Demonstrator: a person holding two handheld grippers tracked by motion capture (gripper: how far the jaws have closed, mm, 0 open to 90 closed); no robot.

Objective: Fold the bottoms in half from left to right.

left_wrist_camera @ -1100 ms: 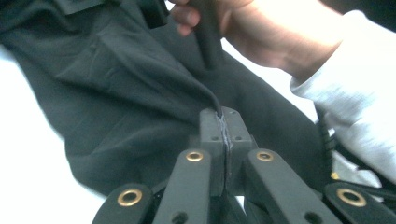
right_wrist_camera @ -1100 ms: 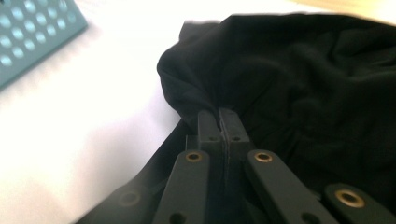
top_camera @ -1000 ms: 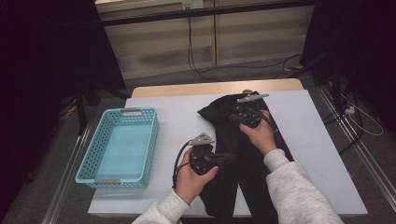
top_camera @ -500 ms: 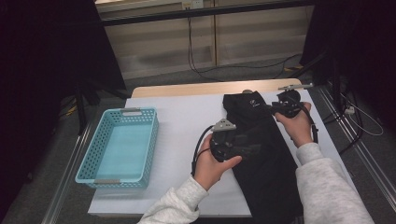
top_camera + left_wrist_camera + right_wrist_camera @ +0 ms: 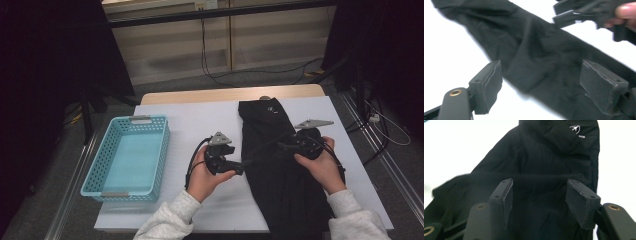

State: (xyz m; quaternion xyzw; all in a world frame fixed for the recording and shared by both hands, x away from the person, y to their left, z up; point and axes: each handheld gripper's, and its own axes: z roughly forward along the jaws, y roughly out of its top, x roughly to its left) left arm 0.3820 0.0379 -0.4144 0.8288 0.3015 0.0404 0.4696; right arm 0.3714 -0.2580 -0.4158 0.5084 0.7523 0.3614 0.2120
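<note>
A long black garment [image 5: 280, 175] lies flat on the white table [image 5: 200, 120], running from the far edge toward the person. My left gripper [image 5: 241, 167] hovers at the garment's left edge, pointing right. In the left gripper view its jaws [image 5: 544, 85] stand wide apart and have just been opening, with cloth [image 5: 536, 57] under them and nothing pinched. My right gripper [image 5: 282, 146] points left over the garment's middle. Its jaws [image 5: 540, 197] have also just been opening and grip nothing. A small white logo [image 5: 575, 128] marks the far end of the garment [image 5: 544, 157].
A light blue perforated basket [image 5: 148, 120] with nothing in it stands on the table's left side. Bare white table lies between the basket and the garment. Cables trail on the floor beyond the table and to its right.
The garment was pulled to the right and straightened out. Both grippers, shut on it before, have let go and stand open. The right gripper has drawn back toward the person.
</note>
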